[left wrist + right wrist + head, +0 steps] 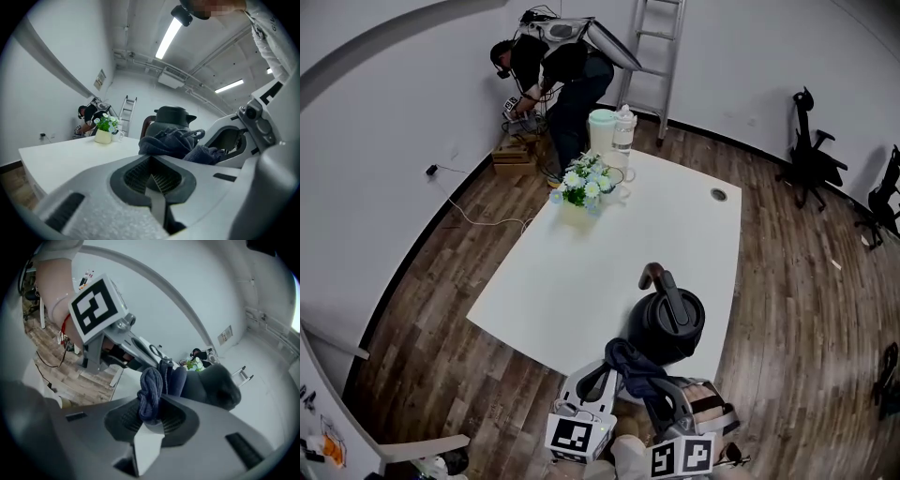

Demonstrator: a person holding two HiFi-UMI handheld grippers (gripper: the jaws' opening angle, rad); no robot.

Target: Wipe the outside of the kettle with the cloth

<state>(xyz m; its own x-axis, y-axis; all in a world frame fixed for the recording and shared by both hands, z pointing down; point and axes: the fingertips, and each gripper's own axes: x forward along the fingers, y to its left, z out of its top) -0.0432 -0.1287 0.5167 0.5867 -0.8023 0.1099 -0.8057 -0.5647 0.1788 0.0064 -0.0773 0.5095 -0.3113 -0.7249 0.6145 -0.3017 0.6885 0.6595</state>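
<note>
At the near edge of the white table [675,216]: black kettle [667,323], upright. Dark cloth [150,392], bunched, is clamped in the closed right gripper [149,425]; the kettle lies just beyond it, farther in. Left gripper [152,180], jaws together, holds nothing, just left. The right gripper appears the nearer to the kettle.

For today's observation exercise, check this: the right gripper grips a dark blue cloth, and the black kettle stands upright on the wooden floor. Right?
Not quite: the head view shows the black kettle standing upright on the white table, not the floor. The right gripper does grip the dark blue cloth.
</note>
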